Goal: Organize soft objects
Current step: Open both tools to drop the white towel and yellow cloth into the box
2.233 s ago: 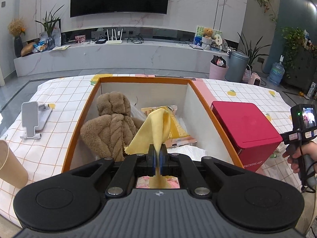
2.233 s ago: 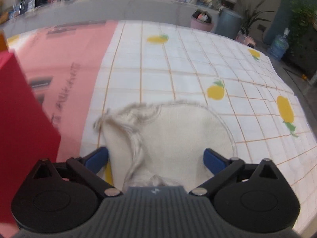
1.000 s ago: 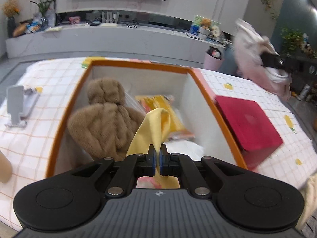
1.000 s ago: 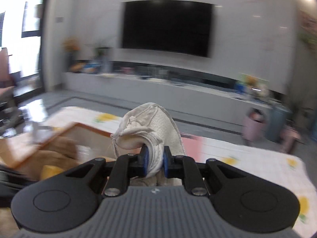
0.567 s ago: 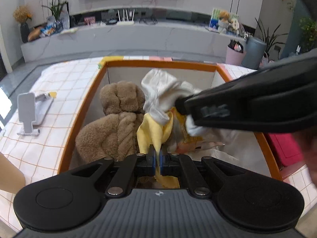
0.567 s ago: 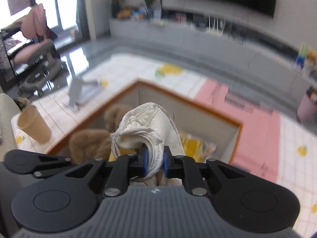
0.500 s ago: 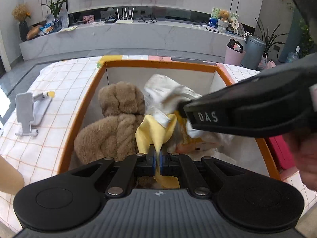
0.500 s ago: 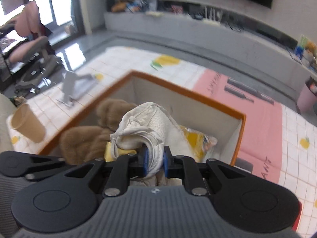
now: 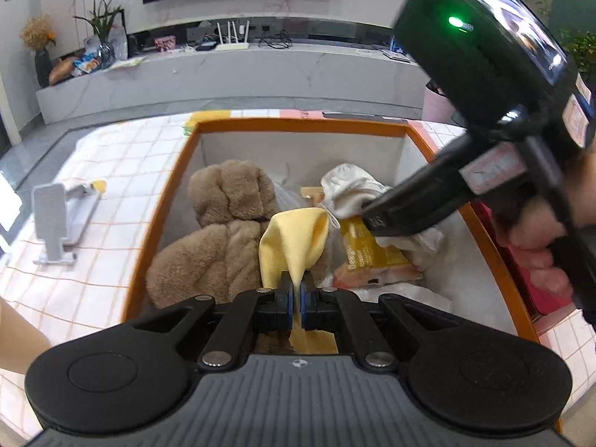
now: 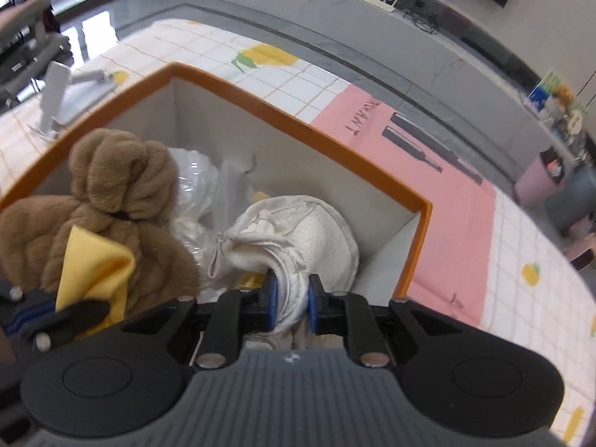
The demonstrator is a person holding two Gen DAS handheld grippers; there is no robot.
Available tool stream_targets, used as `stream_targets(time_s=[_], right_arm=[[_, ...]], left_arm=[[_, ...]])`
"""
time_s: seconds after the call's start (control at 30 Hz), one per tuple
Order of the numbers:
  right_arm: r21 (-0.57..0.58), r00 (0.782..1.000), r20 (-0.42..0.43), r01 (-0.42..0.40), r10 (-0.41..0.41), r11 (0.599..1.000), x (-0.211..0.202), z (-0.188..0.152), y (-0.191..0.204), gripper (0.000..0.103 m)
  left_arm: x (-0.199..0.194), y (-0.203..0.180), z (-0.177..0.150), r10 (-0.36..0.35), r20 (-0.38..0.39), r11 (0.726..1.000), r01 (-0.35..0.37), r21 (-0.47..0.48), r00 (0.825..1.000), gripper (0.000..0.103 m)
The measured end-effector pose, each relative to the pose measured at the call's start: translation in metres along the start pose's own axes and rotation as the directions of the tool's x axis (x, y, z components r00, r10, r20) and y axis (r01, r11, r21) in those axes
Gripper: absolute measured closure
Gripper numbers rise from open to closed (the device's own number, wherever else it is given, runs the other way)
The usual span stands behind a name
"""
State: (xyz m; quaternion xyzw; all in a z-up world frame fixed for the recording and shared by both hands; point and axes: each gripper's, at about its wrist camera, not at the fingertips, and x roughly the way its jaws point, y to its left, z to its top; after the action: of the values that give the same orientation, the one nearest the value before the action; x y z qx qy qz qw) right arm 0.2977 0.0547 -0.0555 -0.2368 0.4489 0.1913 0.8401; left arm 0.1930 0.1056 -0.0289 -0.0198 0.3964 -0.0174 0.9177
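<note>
The left gripper point(image 9: 297, 294), at lower centre of the left wrist view, has its jaws clamped on a yellow cloth point(image 9: 294, 240), which stands up from between the blue pads and folds over at its top. The cloth sits above the near end of an orange-rimmed box point(image 9: 298, 125) that fills the middle of the frame. Inside the box, at centre left, lies a brown plush toy point(image 9: 223, 231); to the right of the cloth lies a yellow packet point(image 9: 367, 251). The right gripper point(image 10: 290, 303), at lower centre of the right wrist view, has its jaws gripping a white cloth item point(image 10: 298, 238), with a fold of the fabric bunched between the pads. The item bulges forward of the jaws, inside the box point(image 10: 298, 121) toward its right wall, above crumpled clear plastic point(image 10: 193, 182). In the left wrist view the right gripper enters from the upper right, reaching down into the box with the white cloth item point(image 9: 350, 190) at its tip, just above the yellow packet. A grey phone stand point(image 9: 56, 219) rests on the checked tablecloth point(image 9: 111, 171) at centre left, well apart from the box.
</note>
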Motion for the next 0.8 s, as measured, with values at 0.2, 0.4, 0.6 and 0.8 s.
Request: stream_targets(time_s=[0.2,0.4,0.6,0.8], right_arm=[[-0.084,0.994,-0.017,-0.105,0.104,0.991,0.008,-0.002,0.022,0.089],[-0.057,0.988,-0.11,-0.114,0.107,0.992,0.031,0.015,0.026,0.088],[-0.022,0.992,-0.088,-0.096,0.094,0.995,0.019,0.016,0.024,0.059],[-0.023,0.97,0.115,-0.211,0.212,0.977,-0.039,0.009,0.016,0.044]], left_arm=[[-0.004,0.003,-0.001,-0.004,-0.001,0.999,0.004,-0.043,1.0,0.1],[-0.009,0.008,-0.002,-0.013,-0.002,0.997,0.013,-0.072,1.0,0.1],[-0.02,0.021,-0.003,-0.015,-0.014,0.994,0.014,-0.108,1.0,0.099],[-0.036,0.039,-0.007,-0.016,-0.036,0.995,0.012,-0.099,0.999,0.099]])
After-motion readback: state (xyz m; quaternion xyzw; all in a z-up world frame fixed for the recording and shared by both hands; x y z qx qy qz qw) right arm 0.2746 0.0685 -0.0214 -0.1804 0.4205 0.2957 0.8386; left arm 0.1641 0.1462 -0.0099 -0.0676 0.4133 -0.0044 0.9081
